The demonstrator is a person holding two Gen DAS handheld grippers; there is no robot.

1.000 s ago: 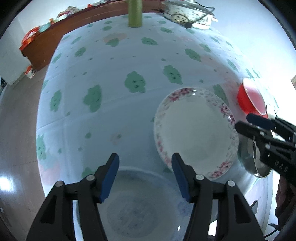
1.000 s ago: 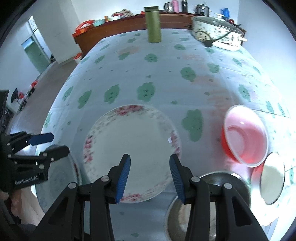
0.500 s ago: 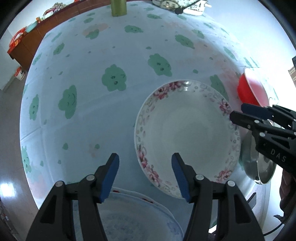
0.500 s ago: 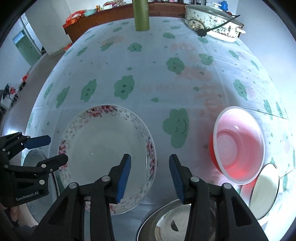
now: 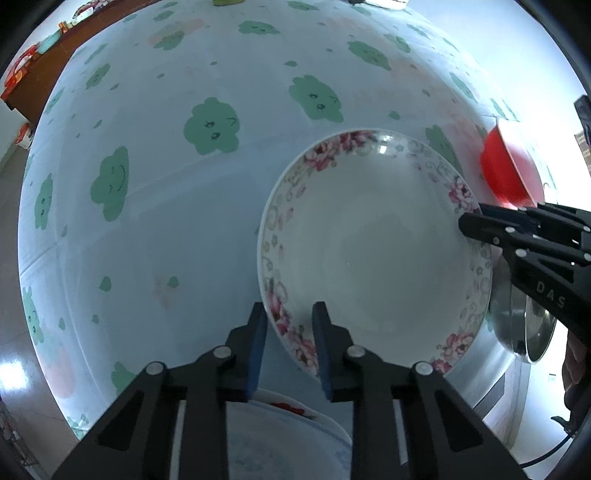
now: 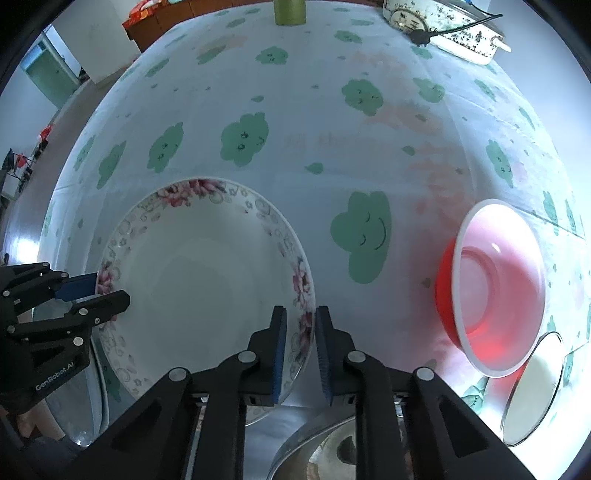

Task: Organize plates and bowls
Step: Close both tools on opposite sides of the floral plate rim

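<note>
Left gripper [image 5: 287, 315]: We saw it at the left rim of the flowered plate, pointing down. Its two blue fingers [image 5: 256, 343] were closing, one outside the rim and one inside. The rim was in the narrow gap. We could not tell if the pads were pressing it.

Flowered plate [image 5: 373, 254]: It sat on the tablecloth [image 5: 155, 229], near the front edge. It was white with pink flowers around the rim. It was between the two grippers.

Right gripper [image 6: 299, 325]: It was at the right rim of the same plate. Its fingers [image 6: 277, 343] were closing too, with the flowered rim in the gap. We could not tell if they pinched it.

Blue-and-white plate [image 5: 280, 439]: It lay under the left gripper, at the bottom of the left view.

Steel bowl [image 6: 332, 446]: It sat just to the right of the flowered plate, close to the front edge.

Red bowl [image 6: 491, 288]: It was farther right, apart from the flowered plate. It was red outside and pink inside, with a white rim.

White dish [image 6: 532, 398]: It was just beside the red bowl, near the table corner.

Far end of the table: A green cup [image 6: 290, 11] and a speckled electric pan [image 6: 443, 26] stood there.
</note>
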